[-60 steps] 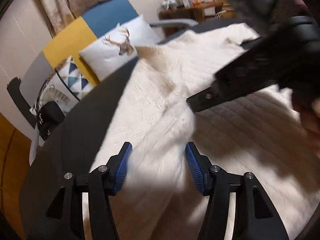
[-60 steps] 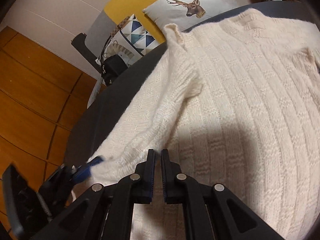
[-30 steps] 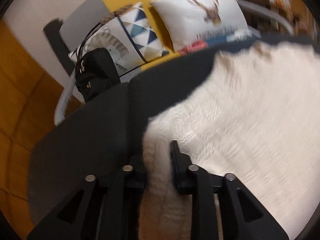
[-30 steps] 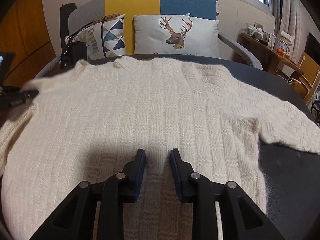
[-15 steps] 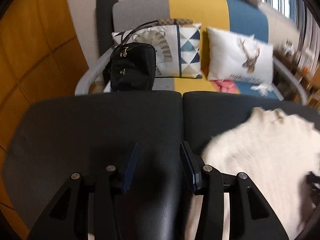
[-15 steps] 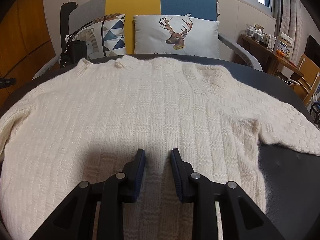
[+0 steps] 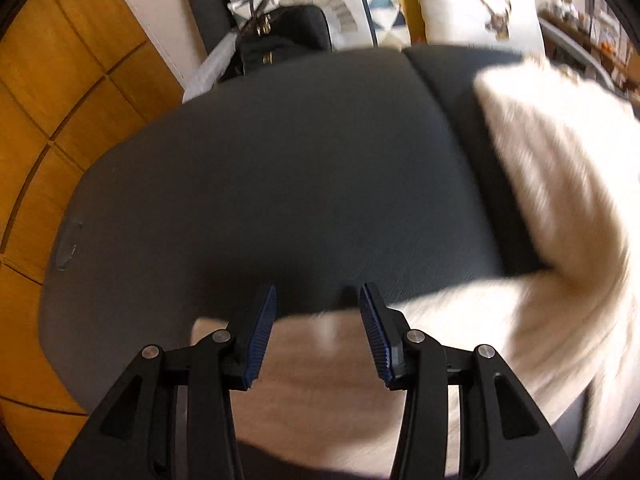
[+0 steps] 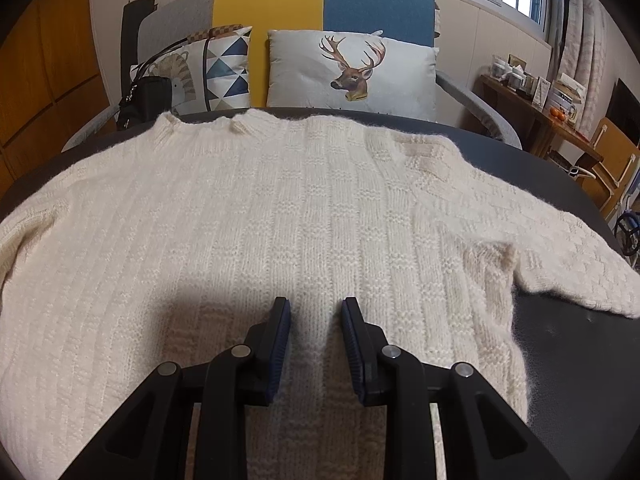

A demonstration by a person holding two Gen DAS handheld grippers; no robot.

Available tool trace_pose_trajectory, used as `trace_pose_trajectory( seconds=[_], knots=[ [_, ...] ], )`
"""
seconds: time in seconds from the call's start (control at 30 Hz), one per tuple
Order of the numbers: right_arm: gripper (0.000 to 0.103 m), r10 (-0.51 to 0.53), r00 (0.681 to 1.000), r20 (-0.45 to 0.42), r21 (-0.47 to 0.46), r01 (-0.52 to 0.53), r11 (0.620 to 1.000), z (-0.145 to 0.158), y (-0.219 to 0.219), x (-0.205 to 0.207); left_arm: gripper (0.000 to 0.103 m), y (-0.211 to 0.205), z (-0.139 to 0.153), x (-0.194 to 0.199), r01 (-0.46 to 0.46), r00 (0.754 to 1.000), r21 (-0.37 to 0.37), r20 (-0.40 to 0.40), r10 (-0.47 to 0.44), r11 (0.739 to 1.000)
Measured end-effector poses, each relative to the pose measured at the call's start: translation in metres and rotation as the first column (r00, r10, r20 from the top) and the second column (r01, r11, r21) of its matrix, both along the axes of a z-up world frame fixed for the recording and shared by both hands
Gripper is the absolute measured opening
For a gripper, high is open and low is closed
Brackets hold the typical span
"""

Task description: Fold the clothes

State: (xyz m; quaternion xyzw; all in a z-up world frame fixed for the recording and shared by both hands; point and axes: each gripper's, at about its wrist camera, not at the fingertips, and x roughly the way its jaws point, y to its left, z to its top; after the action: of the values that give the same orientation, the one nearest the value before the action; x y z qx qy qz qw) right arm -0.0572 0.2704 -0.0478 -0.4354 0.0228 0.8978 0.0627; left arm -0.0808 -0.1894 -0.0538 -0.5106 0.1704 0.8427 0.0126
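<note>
My right gripper (image 8: 314, 306) part open over sweater (image 8: 256, 220), empty. Only left view shows sleeve end; left gripper (image 7: 316, 294) just opened, gripping nothing.

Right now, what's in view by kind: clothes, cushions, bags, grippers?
Sweater: 1
Cushions: 2, the deer cushion and the triangle cushion
Black bag: 1
Grippers: 2, the left gripper and the right gripper
Total: 6
</note>
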Motion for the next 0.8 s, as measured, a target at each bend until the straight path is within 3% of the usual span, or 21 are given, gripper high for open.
trace_pose_trajectory(
  seconds=[0.07, 0.13, 0.17, 0.2, 0.23, 0.27, 0.37, 0.43, 0.47, 0.53, 0.67, 0.73, 0.8],
  knots=[
    [0.027, 0.0, 1.0, 0.001, 0.008, 0.0, 1.0, 0.0, -0.001, 0.0, 0.061, -0.002, -0.004, 0.007, 0.01, 1.0, -0.035, -0.015, -0.011, 0.999],
    [0.027, 0.0, 1.0, 0.001, 0.012, 0.0, 1.0, 0.0, -0.001, 0.0, 0.067, -0.004, -0.006, 0.011, -0.008, 0.999, -0.037, -0.039, 0.006, 0.999],
    [0.027, 0.0, 1.0, 0.002, 0.015, 0.0, 1.0, 0.0, -0.001, -0.001, 0.064, -0.006, -0.007, 0.013, -0.018, 0.999, -0.01, -0.047, 0.017, 1.0],
    [0.027, 0.0, 1.0, 0.002, 0.017, 0.0, 1.0, 0.0, -0.002, -0.001, 0.055, -0.008, -0.007, 0.015, -0.026, 0.998, 0.032, -0.051, 0.028, 0.999],
    [0.027, 0.0, 1.0, 0.003, 0.022, 0.0, 1.0, 0.0, -0.002, -0.001, 0.014, -0.009, -0.009, 0.017, -0.029, 0.998, 0.089, -0.045, 0.033, 0.996],
    [0.027, 0.0, 1.0, 0.004, 0.027, 0.0, 1.0, 0.0, -0.003, -0.001, 0.009, -0.006, -0.01, 0.02, -0.038, 0.997, 0.105, -0.057, 0.044, 0.994],
    [0.027, 0.001, 1.0, 0.006, 0.046, -0.001, 0.999, -0.001, -0.005, -0.002, 0.003, 0.015, -0.015, 0.03, -0.006, 0.992, -0.023, -0.129, 0.003, 1.0],
    [0.026, 0.001, 1.0, 0.009, 0.06, -0.002, 0.998, -0.001, -0.006, -0.003, 0.003, 0.013, -0.014, 0.032, -0.026, 0.987, -0.013, -0.159, 0.024, 1.0],
    [0.026, 0.001, 1.0, 0.009, 0.064, -0.002, 0.998, -0.001, -0.007, -0.003, 0.003, 0.002, -0.012, 0.028, -0.077, 0.982, 0.012, -0.169, 0.078, 0.997],
    [0.026, 0.002, 1.0, 0.01, 0.067, -0.002, 0.998, -0.001, -0.007, -0.003, 0.003, -0.028, -0.009, 0.018, -0.219, 0.957, 0.028, -0.189, 0.22, 0.975],
    [0.026, 0.002, 1.0, 0.009, 0.065, -0.002, 0.998, -0.002, -0.007, -0.002, 0.003, -0.105, -0.005, 0.01, -0.486, 0.849, 0.128, -0.166, 0.502, 0.865],
    [0.026, 0.001, 1.0, 0.009, 0.065, -0.002, 0.998, -0.002, -0.007, -0.002, 0.004, -0.124, 0.001, 0.015, -0.508, 0.823, 0.22, -0.161, 0.545, 0.833],
    [0.026, 0.001, 1.0, 0.009, 0.068, -0.002, 0.998, -0.002, -0.007, -0.002, 0.004, -0.125, 0.012, 0.023, -0.48, 0.818, 0.267, -0.208, 0.537, 0.836]
  ],
)
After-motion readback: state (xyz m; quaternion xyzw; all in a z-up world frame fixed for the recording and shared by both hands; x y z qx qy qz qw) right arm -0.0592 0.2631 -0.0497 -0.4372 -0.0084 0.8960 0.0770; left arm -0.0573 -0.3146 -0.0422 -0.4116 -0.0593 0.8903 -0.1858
